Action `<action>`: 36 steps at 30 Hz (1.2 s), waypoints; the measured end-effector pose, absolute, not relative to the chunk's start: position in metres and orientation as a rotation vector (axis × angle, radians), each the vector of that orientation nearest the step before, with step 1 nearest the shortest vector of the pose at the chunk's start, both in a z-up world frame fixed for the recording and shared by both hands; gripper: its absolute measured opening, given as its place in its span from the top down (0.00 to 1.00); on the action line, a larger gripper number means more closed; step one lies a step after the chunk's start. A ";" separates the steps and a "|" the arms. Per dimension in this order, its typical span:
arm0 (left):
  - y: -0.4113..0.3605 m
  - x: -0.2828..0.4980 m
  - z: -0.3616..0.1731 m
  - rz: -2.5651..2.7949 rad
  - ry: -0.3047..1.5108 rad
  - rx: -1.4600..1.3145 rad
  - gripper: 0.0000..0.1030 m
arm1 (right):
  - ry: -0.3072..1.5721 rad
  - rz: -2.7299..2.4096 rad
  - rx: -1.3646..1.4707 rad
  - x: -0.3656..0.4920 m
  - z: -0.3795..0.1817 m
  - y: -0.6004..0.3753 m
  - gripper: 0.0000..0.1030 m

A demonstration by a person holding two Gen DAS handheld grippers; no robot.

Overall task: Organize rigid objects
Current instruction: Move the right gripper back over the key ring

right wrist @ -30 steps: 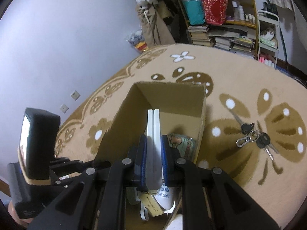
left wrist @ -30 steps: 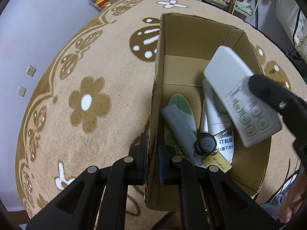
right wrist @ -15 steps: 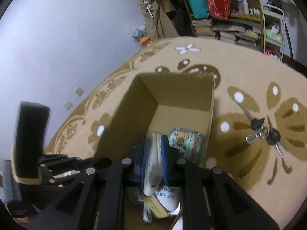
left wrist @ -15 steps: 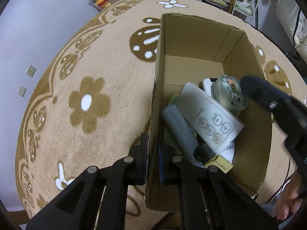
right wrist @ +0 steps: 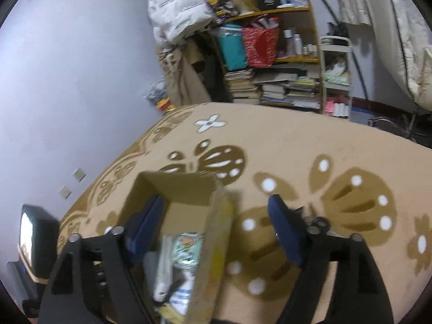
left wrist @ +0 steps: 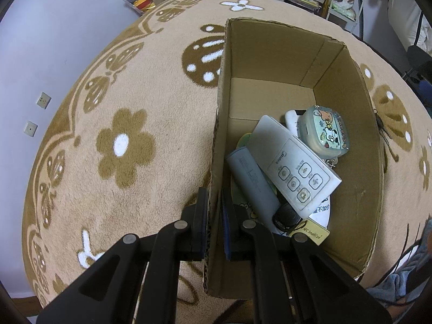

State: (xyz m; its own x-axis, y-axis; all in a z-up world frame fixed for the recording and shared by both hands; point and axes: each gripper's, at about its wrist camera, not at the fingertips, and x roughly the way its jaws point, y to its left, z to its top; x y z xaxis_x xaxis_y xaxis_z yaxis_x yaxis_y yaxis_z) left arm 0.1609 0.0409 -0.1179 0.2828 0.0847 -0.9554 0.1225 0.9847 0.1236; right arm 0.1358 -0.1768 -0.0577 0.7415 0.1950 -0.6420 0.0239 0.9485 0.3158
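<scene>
From the left wrist view, our left gripper point(left wrist: 214, 216) is clamped on the near side wall of the corrugated cardboard box point(left wrist: 272, 54), one finger outside the wall and one inside, pads pressing the raw edge. The box sits on a plush tan carpet point(left wrist: 108, 108) with brown flower and butterfly patterns. Just beyond the inner finger lies a grey, rounded slab-like device point(left wrist: 252, 181), and resting across it a flat white remote control point(left wrist: 294, 162) with round buttons, its glossy face up. Farther ahead, a rounded case printed with cartoon figures point(left wrist: 325, 132) leans on a second white remote point(left wrist: 293, 118). Under the remote's near end are a black car key fob point(left wrist: 286, 216) and a gold tag point(left wrist: 310, 232).

From the right wrist view, which is motion-blurred, our right gripper point(right wrist: 216, 224) has its jaws opening wide with nothing pinched; the blue-padded fingers point(right wrist: 283, 229) straddle the box's right wall. Beyond the right finger, on the carpet, we make out what is probably a bunch of keys point(right wrist: 316, 220).
</scene>
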 end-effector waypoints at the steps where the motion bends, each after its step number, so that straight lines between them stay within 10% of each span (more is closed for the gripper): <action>1: 0.041 0.161 -0.118 -0.025 1.285 0.188 0.91 | 0.731 0.084 0.320 0.137 -0.058 -0.181 0.12; 36: 0.043 0.162 -0.122 -0.022 1.290 0.192 0.92 | 0.982 -0.090 0.334 0.197 -0.153 -0.267 0.03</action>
